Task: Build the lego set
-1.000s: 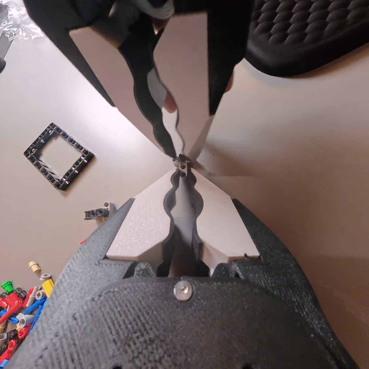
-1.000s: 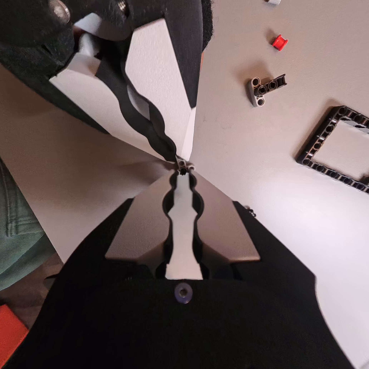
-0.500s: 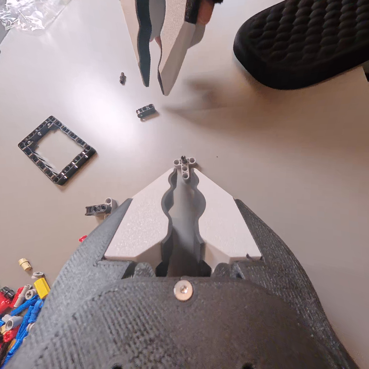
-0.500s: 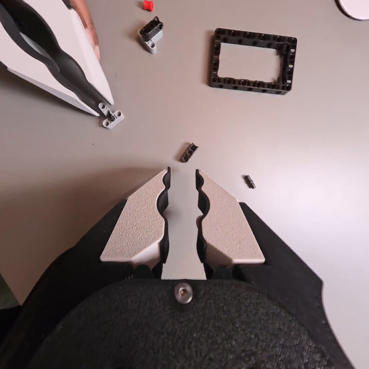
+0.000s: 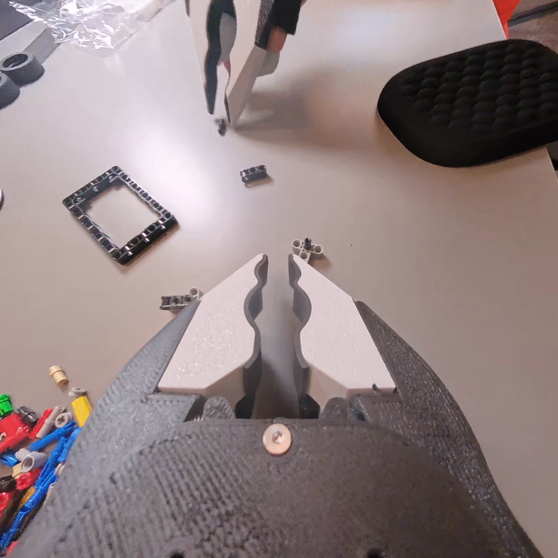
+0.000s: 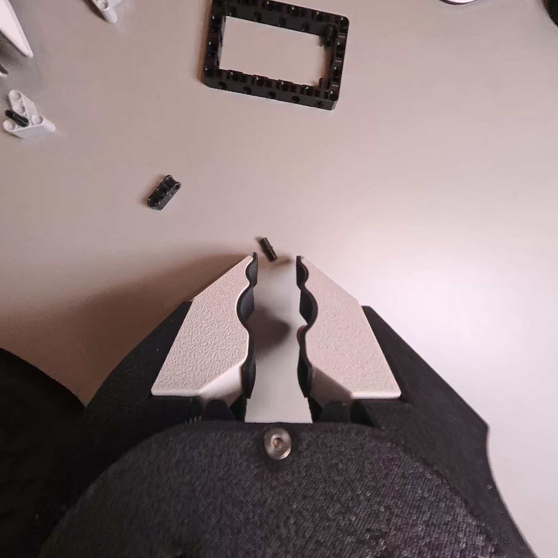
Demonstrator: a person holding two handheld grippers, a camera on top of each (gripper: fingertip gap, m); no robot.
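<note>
My left gripper (image 5: 277, 259) is open and empty. A light grey T-shaped piece with a black pin in it (image 5: 306, 248) lies on the table just past its right fingertip; it also shows in the right wrist view (image 6: 25, 118). My right gripper (image 6: 276, 259) is open, low over the table, with a small black pin (image 6: 268, 248) lying just ahead between its fingertips. In the left wrist view the right gripper (image 5: 222, 116) stands over that pin (image 5: 222, 126). A black rectangular frame (image 5: 119, 215) (image 6: 276, 56) and a short black beam (image 5: 254, 173) (image 6: 164, 192) lie between them.
A grey-and-black angled piece (image 5: 178, 301) lies left of my left fingers. A heap of coloured small parts (image 5: 33, 437) is at the near left. Black tyres (image 5: 18, 68) and a clear plastic bag (image 5: 87, 22) sit at the far left. A black padded chair seat (image 5: 480, 99) borders the table's right. Left tips to right tips: about 20 centimetres.
Both grippers held the grey piece together a second ago. They parted, my left gripper opened and set the piece on the table. My right gripper opened and moved over to the black pin.
</note>
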